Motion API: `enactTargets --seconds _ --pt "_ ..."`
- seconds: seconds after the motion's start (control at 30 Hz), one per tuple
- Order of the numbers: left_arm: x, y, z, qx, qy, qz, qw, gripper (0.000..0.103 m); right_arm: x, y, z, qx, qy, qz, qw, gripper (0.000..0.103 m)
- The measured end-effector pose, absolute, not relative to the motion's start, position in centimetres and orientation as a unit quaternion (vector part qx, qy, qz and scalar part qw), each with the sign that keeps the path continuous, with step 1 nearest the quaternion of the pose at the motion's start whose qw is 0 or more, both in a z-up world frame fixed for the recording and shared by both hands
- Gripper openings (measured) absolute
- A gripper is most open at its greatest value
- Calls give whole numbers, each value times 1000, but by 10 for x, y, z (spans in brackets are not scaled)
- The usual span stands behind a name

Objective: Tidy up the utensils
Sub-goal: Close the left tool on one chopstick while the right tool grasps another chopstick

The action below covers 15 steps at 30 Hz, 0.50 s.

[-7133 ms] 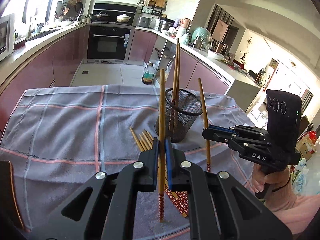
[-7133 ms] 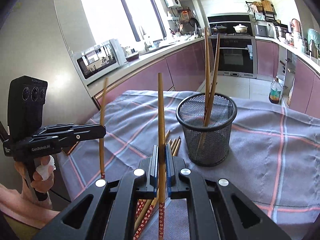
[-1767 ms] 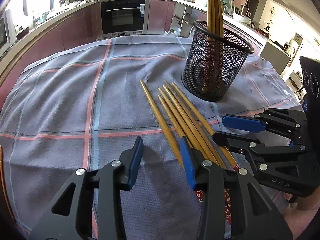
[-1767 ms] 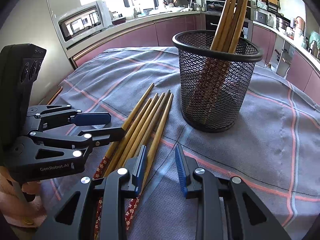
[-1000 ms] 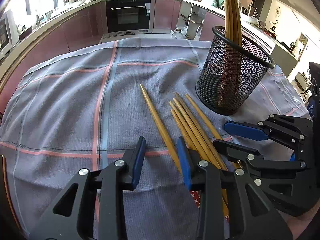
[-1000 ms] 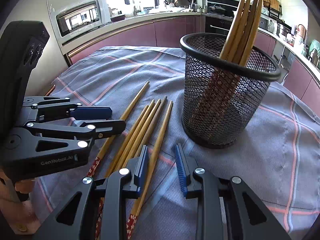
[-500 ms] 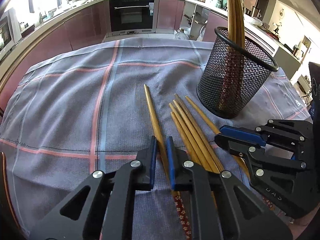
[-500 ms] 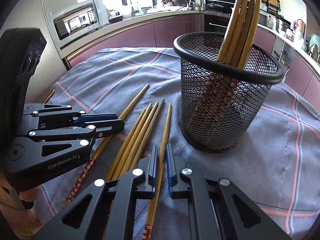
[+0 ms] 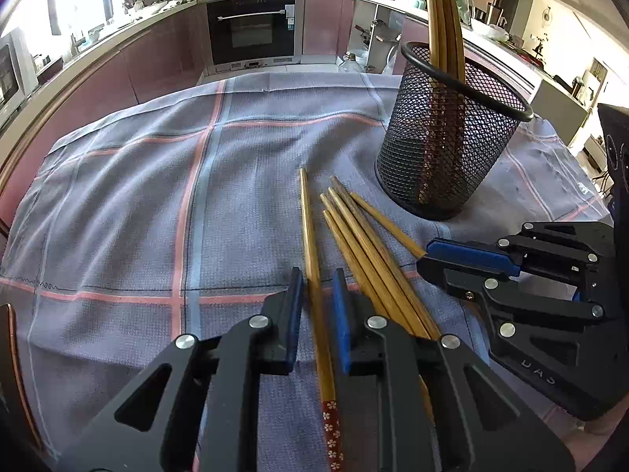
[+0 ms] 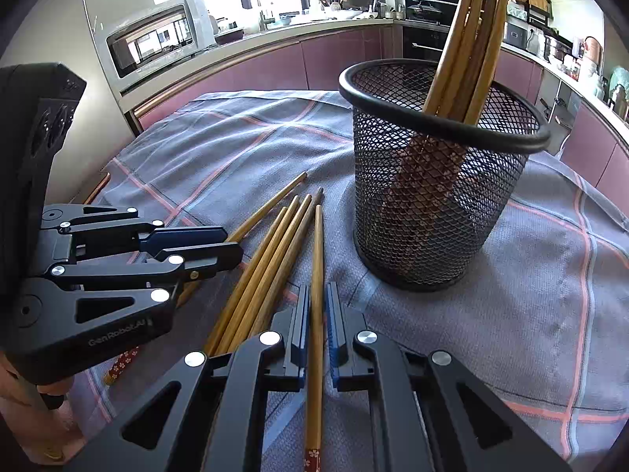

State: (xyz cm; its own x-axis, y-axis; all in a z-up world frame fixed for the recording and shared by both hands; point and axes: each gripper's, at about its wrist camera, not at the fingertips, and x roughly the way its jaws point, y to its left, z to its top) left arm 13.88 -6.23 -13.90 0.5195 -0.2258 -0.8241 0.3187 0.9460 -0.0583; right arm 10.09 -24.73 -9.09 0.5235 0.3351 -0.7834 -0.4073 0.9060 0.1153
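With each gripper closed on one chopstick mid-shaft, left gripper point(image 9: 317, 306) and right gripper point(image 10: 316, 314) pinch where lifting balances. Remaining chopsticks point(image 10: 271, 251) lie on the cloth point(image 9: 118, 196) beside the mesh holder point(image 10: 440, 181), which already holds several upright

Sunlit kitchen; mauve cabinets point(image 9: 157, 63), built-in oven point(image 9: 251, 27).

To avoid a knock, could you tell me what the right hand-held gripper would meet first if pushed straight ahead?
Probably the mesh cup: the right hand-held gripper, closed on a chopstick, points just left of its base, so it may only graze it; depth is unclear.
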Motion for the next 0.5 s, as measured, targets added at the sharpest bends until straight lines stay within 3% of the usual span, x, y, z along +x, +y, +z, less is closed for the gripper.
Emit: enactTargets --seconds 0.2,0.5 --pt "140 -60 -138 42 465 -151 871 9 102 -252 -91 -27 440 215 871 5" --pt "133 -56 -132 33 457 -153 876 8 95 -265 -82 -6 433 226 873 5"
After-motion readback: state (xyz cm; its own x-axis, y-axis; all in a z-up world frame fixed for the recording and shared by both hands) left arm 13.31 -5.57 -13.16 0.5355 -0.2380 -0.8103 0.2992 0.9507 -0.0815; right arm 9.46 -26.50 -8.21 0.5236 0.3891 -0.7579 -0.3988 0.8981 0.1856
